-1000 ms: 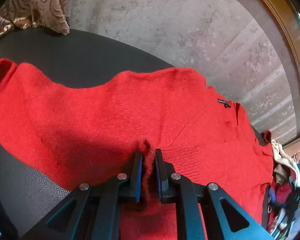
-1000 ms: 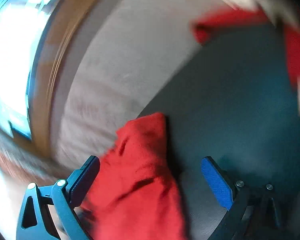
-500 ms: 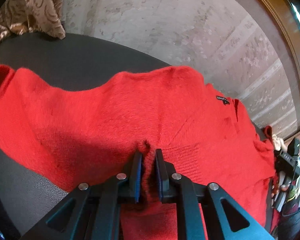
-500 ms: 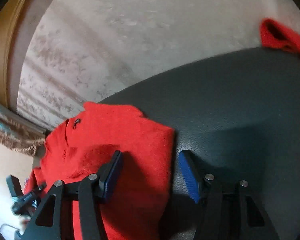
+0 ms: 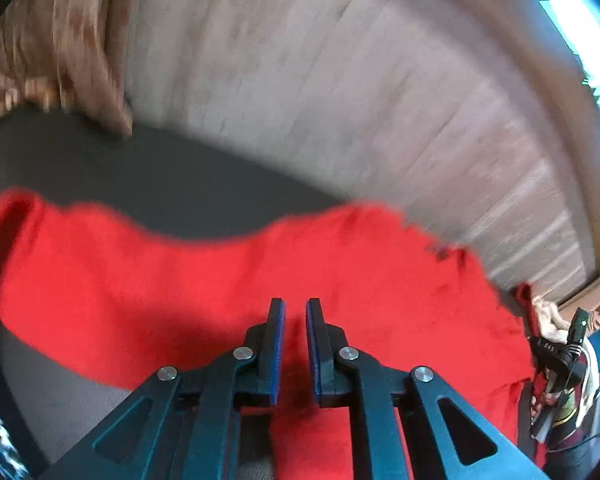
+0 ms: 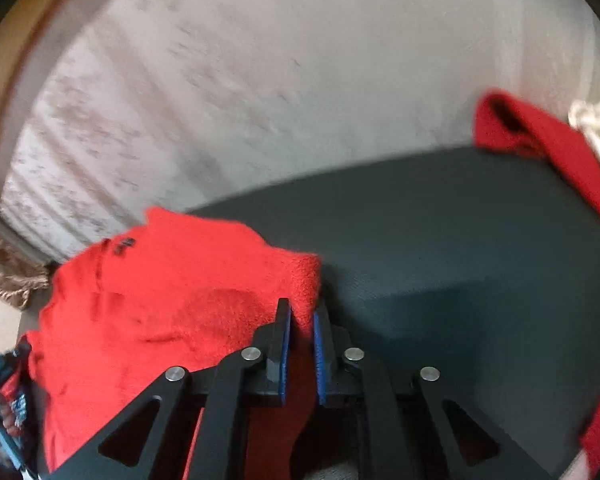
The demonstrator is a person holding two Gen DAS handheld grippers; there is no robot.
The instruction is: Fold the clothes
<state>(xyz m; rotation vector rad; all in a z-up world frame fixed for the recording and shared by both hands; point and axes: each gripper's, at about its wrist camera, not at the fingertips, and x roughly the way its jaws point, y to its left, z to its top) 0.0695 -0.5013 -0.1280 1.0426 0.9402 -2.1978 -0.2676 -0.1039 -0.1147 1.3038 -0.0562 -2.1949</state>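
Observation:
A red knit sweater (image 5: 180,264) lies spread over a dark leather-like surface (image 5: 160,176). In the blurred left wrist view, my left gripper (image 5: 295,304) has its pads nearly together with red fabric between them, and cloth hangs below the fingers. The right wrist view shows the sweater (image 6: 172,288) bunched at the left with its small neck label facing up. My right gripper (image 6: 300,312) is shut on that bunch's right edge. One red sleeve (image 6: 540,136) trails over the far right of the surface (image 6: 460,248).
A pale tiled wall (image 5: 340,80) rises just behind the surface. A brown patterned cloth (image 5: 60,60) hangs at the far left. Other clothes and a black device (image 5: 560,360) sit past the sweater's right end. Colourful fabric (image 6: 12,400) lies at the right view's lower left.
My right gripper, open around the sweater's edge half a second ago, has shut on it. The left gripper keeps its pinch and is moving; its view has blurred and tilted upward.

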